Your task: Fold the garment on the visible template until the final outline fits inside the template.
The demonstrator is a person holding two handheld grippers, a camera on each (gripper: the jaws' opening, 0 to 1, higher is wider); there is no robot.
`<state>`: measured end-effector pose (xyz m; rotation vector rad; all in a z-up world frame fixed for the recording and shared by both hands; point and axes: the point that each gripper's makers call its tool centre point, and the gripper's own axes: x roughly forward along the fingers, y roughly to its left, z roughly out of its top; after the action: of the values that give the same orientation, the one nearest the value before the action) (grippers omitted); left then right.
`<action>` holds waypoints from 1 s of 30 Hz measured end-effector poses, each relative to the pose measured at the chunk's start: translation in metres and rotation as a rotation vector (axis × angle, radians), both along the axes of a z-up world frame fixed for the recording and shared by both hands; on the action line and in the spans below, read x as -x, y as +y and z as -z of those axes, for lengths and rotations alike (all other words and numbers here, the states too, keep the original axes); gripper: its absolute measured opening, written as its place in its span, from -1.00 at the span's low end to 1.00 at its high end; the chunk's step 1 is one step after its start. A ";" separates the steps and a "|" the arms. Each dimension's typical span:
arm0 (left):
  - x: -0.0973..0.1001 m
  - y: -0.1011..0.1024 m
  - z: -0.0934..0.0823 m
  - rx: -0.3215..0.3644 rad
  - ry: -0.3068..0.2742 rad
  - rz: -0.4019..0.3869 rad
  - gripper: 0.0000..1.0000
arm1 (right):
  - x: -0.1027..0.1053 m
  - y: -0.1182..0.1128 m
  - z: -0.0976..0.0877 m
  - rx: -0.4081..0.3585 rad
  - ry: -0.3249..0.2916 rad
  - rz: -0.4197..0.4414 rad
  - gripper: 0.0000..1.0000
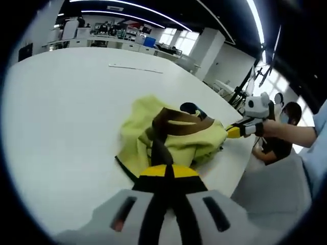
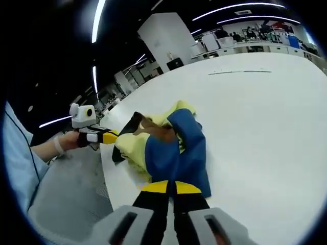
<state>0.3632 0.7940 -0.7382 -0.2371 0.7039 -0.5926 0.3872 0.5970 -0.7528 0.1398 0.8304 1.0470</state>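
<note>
We see the left gripper [image 1: 167,171] clamped on the crumpled garment [image 1: 173,135] at frame centre; the right gripper [image 2: 171,187] pinches its blue part.

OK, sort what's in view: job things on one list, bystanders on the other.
Job: garment, crumpled on the table; left claw and right claw, both shut on the garment.

Bystanders: thin strip far across the table; seated person; benches in the background.
</note>
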 end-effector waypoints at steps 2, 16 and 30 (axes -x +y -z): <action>0.000 0.002 -0.003 0.001 -0.007 -0.005 -1.00 | 0.000 -0.002 -0.003 -0.004 -0.004 0.005 -1.00; -0.006 0.025 -0.036 -0.048 -0.080 -0.034 -1.00 | -0.004 -0.013 -0.033 0.006 -0.106 0.030 -1.00; -0.021 0.044 -0.085 -0.012 -0.175 -0.086 -1.00 | -0.023 -0.019 -0.107 -0.072 -0.277 0.063 -1.00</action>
<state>0.3838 0.8383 -0.6531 -0.2002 0.5258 -0.5203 0.4104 0.5778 -0.6460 0.0786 0.5347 1.0098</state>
